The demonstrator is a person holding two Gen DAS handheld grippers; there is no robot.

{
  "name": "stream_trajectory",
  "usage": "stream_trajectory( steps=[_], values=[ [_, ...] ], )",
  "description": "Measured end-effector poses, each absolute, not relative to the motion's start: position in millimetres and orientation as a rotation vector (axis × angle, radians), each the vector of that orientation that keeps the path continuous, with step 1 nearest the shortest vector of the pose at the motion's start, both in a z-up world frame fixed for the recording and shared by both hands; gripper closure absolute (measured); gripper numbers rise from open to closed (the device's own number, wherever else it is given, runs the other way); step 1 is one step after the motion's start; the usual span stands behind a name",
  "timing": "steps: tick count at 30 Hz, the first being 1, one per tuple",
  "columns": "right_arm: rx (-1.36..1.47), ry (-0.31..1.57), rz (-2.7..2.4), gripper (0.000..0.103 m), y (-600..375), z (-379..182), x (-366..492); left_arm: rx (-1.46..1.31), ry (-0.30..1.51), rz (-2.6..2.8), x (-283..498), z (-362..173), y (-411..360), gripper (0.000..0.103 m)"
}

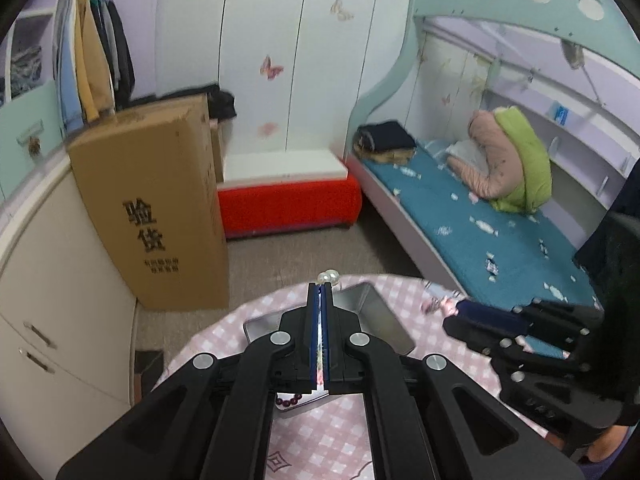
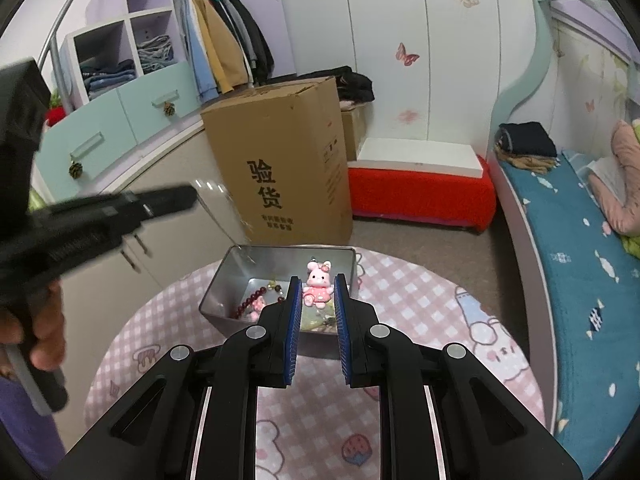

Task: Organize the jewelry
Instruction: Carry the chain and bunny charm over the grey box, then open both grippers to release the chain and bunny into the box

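My left gripper (image 1: pixel 323 286) is shut, and two pearls of a pearl piece (image 1: pixel 329 277) stick out past its tips, above the open metal tin (image 1: pixel 370 304). A dark red bead bracelet (image 1: pixel 289 401) shows under its frame. My right gripper (image 2: pixel 317 281) is shut on a pink bunny charm (image 2: pixel 318 286), held over the tin (image 2: pixel 224 288). In the tin lie a dark red bead bracelet (image 2: pixel 250 302) and other small pieces. Seen from the left wrist, the right gripper (image 1: pixel 450 322) carries something pink at its tip. In the right wrist view the left gripper (image 2: pixel 188 198) is blurred at the left.
A round table with a pink checked cloth (image 2: pixel 420 300) carries the tin. Behind it stand a tall cardboard box (image 2: pixel 280 160), a red bench (image 2: pixel 420 192) and a cream cabinet (image 1: pixel 60 280). A bed with a blue cover (image 1: pixel 460 216) runs along the right. A hand (image 2: pixel 44 320) grips the left tool.
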State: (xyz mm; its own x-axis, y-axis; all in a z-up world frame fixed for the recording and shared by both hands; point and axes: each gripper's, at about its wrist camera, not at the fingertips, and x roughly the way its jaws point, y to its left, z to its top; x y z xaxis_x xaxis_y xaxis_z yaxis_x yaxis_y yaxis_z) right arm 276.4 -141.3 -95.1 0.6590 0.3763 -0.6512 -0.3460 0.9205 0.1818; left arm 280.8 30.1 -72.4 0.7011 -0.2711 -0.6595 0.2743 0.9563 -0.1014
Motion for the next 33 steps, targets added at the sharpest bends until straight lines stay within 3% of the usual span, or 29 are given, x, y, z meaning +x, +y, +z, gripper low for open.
stream_trajectory(
  steps=[19, 20, 23, 33],
  values=[
    [0.078, 0.846, 0.442, 0.086, -112, -139, 317, -0.014, 0.874, -0.272, 299, -142, 39, 0.102],
    [0.081, 0.85, 0.442, 0.086, -111, -142, 318, -0.019, 0.876, -0.275, 298, -142, 39, 0.099],
    [0.09, 0.863, 0.443, 0.086, -109, -148, 321, -0.013, 0.857, -0.259, 294, -141, 41, 0.062],
    [0.103, 0.898, 0.44, 0.086, -101, -162, 331, 0.008, 0.811, -0.229, 284, -131, 43, 0.062]
  ],
)
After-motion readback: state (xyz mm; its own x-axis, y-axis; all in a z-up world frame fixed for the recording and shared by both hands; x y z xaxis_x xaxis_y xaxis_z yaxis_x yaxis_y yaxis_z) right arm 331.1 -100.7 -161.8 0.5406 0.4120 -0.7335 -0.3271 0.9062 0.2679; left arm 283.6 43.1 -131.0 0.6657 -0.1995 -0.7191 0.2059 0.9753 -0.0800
